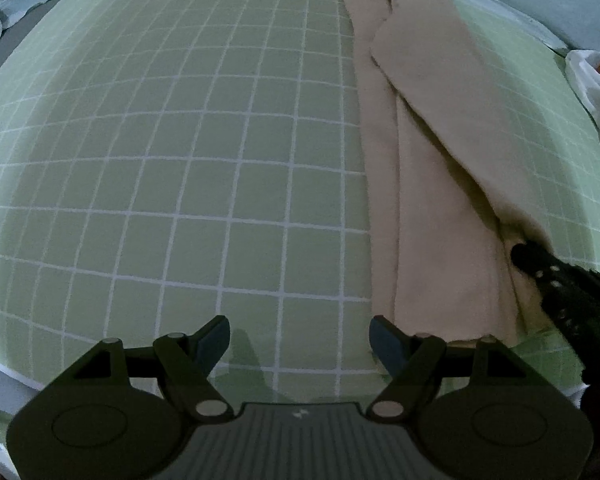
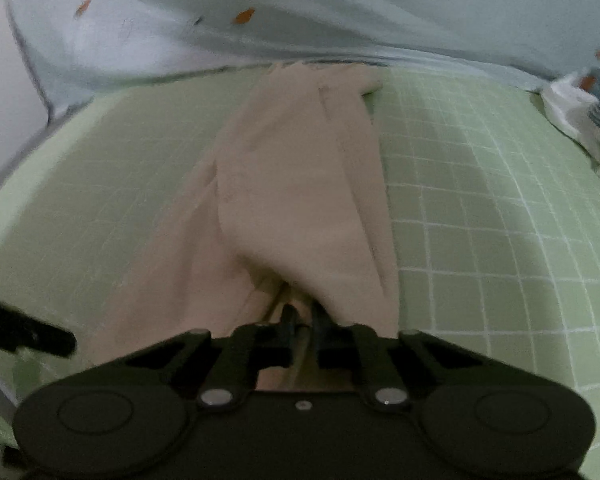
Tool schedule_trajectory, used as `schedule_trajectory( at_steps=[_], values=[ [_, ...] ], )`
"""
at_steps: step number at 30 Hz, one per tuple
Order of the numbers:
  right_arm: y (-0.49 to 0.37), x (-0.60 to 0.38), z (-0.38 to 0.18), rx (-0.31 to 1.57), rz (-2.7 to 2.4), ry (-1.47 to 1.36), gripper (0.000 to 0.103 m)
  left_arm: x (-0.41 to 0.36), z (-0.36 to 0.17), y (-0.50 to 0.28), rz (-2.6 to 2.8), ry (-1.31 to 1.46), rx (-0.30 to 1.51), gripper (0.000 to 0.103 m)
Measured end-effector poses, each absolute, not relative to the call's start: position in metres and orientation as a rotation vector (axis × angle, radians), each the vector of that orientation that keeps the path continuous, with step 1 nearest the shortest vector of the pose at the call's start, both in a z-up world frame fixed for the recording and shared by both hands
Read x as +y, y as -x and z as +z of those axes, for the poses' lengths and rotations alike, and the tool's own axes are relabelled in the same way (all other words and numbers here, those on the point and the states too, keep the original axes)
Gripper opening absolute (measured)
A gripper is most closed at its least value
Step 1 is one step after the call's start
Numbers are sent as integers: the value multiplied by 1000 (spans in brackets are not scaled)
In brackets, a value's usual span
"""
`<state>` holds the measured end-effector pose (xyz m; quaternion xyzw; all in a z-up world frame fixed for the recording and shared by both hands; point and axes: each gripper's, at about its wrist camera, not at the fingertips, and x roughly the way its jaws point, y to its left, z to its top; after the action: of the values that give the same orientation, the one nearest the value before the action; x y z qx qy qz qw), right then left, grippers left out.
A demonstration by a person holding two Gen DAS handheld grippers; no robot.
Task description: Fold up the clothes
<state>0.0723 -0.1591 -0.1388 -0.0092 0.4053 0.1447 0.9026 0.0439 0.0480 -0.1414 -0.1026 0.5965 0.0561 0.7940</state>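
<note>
A long beige garment [image 1: 432,168] lies lengthwise on the green grid mat [image 1: 180,160], folded into a narrow strip with one layer lifted over the other. My left gripper [image 1: 300,340] is open and empty, low over the mat just left of the garment's near end. My right gripper [image 2: 302,320] is shut on the near edge of the beige garment [image 2: 292,184] and holds that layer raised off the mat [image 2: 480,220]. The right gripper's finger [image 1: 540,268] shows in the left wrist view, pinching the cloth. The left gripper's finger [image 2: 28,334] shows at the left edge of the right wrist view.
A pale blue sheet [image 2: 300,12] with orange spots lies bunched along the mat's far edge. A white and striped pile of cloth [image 1: 596,92] sits at the far right corner, also in the right wrist view [image 2: 584,112]. A pale surface borders the mat on the left.
</note>
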Motion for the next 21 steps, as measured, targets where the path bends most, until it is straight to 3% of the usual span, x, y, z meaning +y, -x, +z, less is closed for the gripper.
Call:
schedule_trajectory(
  at_steps=[10,21],
  values=[
    [-55,-168,-115,751,369,-29,6,33,-150,-51,47,182,1293,78],
    [-42,-163,-136,866,512,-123,2,11,-170,-44,37,170,1334,78]
  ],
)
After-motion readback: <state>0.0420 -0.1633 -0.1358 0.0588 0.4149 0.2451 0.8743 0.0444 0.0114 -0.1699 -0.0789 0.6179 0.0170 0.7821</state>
